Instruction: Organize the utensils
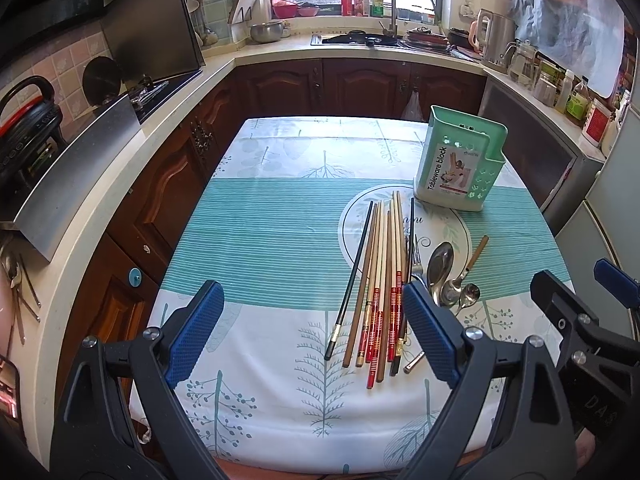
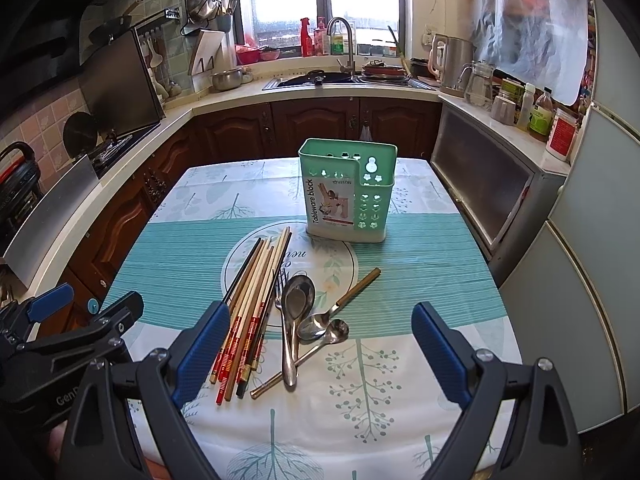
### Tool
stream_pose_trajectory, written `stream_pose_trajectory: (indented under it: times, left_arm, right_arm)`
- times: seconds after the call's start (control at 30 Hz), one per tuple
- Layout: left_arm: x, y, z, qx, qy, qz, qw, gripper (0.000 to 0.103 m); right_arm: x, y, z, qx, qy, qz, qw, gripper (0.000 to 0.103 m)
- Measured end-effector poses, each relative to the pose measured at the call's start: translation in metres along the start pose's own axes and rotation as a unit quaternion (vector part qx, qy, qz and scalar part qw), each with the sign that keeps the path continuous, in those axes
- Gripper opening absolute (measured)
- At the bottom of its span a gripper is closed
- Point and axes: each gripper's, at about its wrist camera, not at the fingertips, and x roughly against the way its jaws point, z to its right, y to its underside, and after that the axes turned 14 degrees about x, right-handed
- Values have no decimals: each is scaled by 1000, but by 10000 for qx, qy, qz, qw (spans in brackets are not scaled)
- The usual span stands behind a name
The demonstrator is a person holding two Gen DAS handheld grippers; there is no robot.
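Observation:
A green utensil holder [image 1: 460,160] [image 2: 347,190] labelled "Tableware block" stands upright on the far side of the table. In front of it lies a bundle of chopsticks [image 1: 380,280] [image 2: 256,300], black, brown, cream and red-banded. Beside them rest several metal spoons [image 1: 440,268] [image 2: 298,300] and a fork [image 1: 416,260], one spoon with a wooden handle [image 2: 358,288]. My left gripper [image 1: 316,336] hovers open above the table's near edge, its right finger over the chopstick ends. My right gripper [image 2: 320,352] is open too, low over the spoons, holding nothing.
The table carries a teal and white patterned cloth [image 1: 260,240]. Kitchen counters [image 1: 168,120] wrap around the left and back, with a sink and tap [image 2: 340,40] under the window. A fridge [image 2: 592,280] and a cabinet [image 2: 480,184] stand close on the right.

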Motion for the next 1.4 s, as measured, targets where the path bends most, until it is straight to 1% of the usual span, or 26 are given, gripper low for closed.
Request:
stream_pose_trajectory:
  times: [0.37, 0.47, 0.53, 0.63, 0.73, 0.77, 0.87, 0.9, 0.97, 1.1, 1.2, 1.23, 1.3, 1.4]
  left_arm:
    - [-6, 0, -1, -11, 26, -96, 10000, 90]
    - [-14, -7, -2, -25, 144, -224, 9996, 90]
    - [-23, -15, -4, -40, 271, -366, 9990, 90]
    - [-45, -32, -6, -76, 401, -726, 9965, 89]
    - [-70, -54, -12, 42, 431, -1175, 9921, 89]
    - [-82, -64, -14, 102, 459, -1385, 9892, 89]
    - [-101, -82, -18, 189, 553, -1613, 9852, 89]
    - [-105, -87, -17, 180, 594, -1623, 9848, 89]
    - [-110, -95, -16, 120, 628, -1632, 9845, 89]
    - [-117, -108, 1, -163, 693, -1581, 9848, 89]
    - [-125, -111, 19, -467, 767, -1649, 9822, 88]
    - [-130, -110, 25, -536, 789, -1726, 9804, 88]
    - [-138, -107, 36, -641, 863, -1860, 9767, 86]
    - [-152, -99, 50, -779, 883, -2075, 9711, 76]
  right_arm:
    - [-2, 0, -4, 42, -14, -37, 10000, 93]
    - [-4, 0, -4, 44, -33, -55, 10000, 93]
    - [-7, -2, -2, 10, -120, -111, 9999, 93]
    - [-16, -8, 5, -70, -302, -281, 9991, 93]
    - [-29, -18, 18, -94, -406, -489, 9979, 93]
    - [-33, -22, 22, -98, -398, -558, 9976, 93]
    - [-44, -35, 38, -200, -456, -670, 9965, 92]
    - [-46, -40, 43, -229, -465, -673, 9964, 92]
    - [-51, -50, 52, -239, -438, -674, 9965, 91]
    - [-60, -67, 62, -103, -488, -724, 9961, 91]
    - [-72, -76, 68, -37, -685, -882, 9937, 90]
    - [-77, -77, 70, -23, -781, -931, 9926, 90]
    - [-87, -78, 72, 10, -830, -1045, 9911, 87]
    - [-103, -75, 72, 6, -988, -1222, 9876, 85]
